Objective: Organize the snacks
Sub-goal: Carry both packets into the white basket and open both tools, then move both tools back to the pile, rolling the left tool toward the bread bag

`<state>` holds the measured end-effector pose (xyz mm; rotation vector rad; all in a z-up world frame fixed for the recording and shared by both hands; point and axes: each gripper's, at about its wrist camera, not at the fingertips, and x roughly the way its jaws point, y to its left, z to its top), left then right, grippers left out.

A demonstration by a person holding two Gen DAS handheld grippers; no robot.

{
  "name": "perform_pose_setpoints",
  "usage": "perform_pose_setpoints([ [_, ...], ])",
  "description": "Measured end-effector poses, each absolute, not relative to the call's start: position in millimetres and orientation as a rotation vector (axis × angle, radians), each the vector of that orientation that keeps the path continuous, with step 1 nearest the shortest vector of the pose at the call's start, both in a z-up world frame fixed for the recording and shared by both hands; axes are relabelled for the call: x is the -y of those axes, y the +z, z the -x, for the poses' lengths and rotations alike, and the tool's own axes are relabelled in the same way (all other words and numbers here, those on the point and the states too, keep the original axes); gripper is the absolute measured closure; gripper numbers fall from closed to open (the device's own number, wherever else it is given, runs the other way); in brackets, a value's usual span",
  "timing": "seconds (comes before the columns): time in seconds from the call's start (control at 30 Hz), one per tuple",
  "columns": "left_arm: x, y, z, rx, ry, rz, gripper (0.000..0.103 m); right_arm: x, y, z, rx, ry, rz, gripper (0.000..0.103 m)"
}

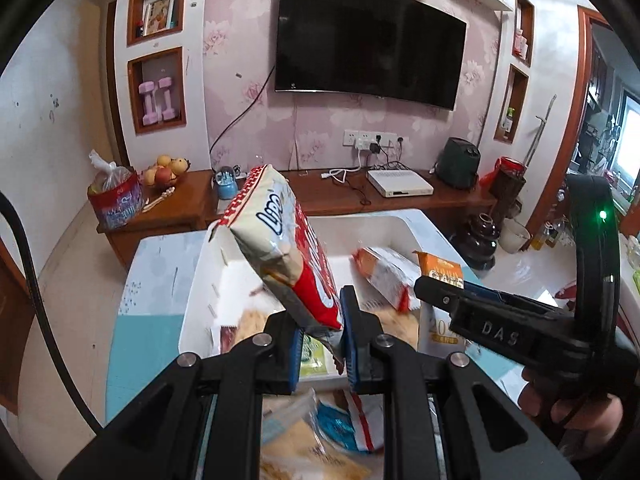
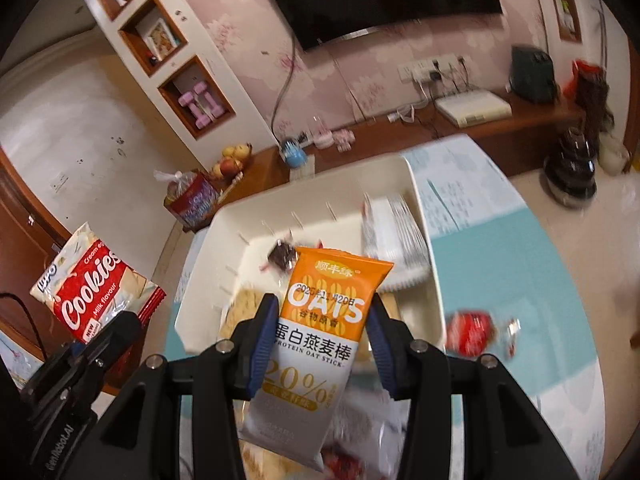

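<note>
Now the left tongs (image 1: 320, 336) grip a cookie bag (image 1: 280, 240), the right tongs (image 2: 322, 320) clamp an oat stick packet (image 2: 320, 328), above a white bin (image 2: 224, 232).

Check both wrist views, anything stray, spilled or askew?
One stray: a red wrapped snack lies on the teal table, outside the white bin. More packets lie loose in front of the bin. Cookies pack and oat stick are gripped cleanly. Nothing torn or spilled.
</note>
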<state>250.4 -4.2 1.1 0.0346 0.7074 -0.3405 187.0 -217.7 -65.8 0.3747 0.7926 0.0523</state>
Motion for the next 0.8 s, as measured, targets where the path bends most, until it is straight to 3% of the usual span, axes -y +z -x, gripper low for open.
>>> perform_pose_setpoints([
  [0.43,-10.5,-50.4,-303.5,-0.757,-0.284,-0.009,0.087,167.1,-84.0,-221.3,-0.623,0.119,-0.129,0.057],
  [0.5,-12.1,-55.7,-305.2,-0.765,-0.270,-0.007,0.080,165.6,-86.3,-226.0,-0.623,0.123,-0.132,0.056],
  [0.57,-14.6,-57.1,-306.1,-0.760,-0.260,-0.003,0.065,166.0,-87.6,-228.9,-0.632,0.121,-0.141,0.055],
  [0.63,-17.9,-55.5,-304.6,-0.754,-0.251,0.000,0.059,164.7,-88.0,-230.0,-0.637,0.102,-0.129,0.042],
  [0.8,-27.1,-49.8,-294.5,-0.755,-0.233,0.023,0.048,165.7,-84.5,-220.5,-0.624,0.094,-0.113,0.039],
])
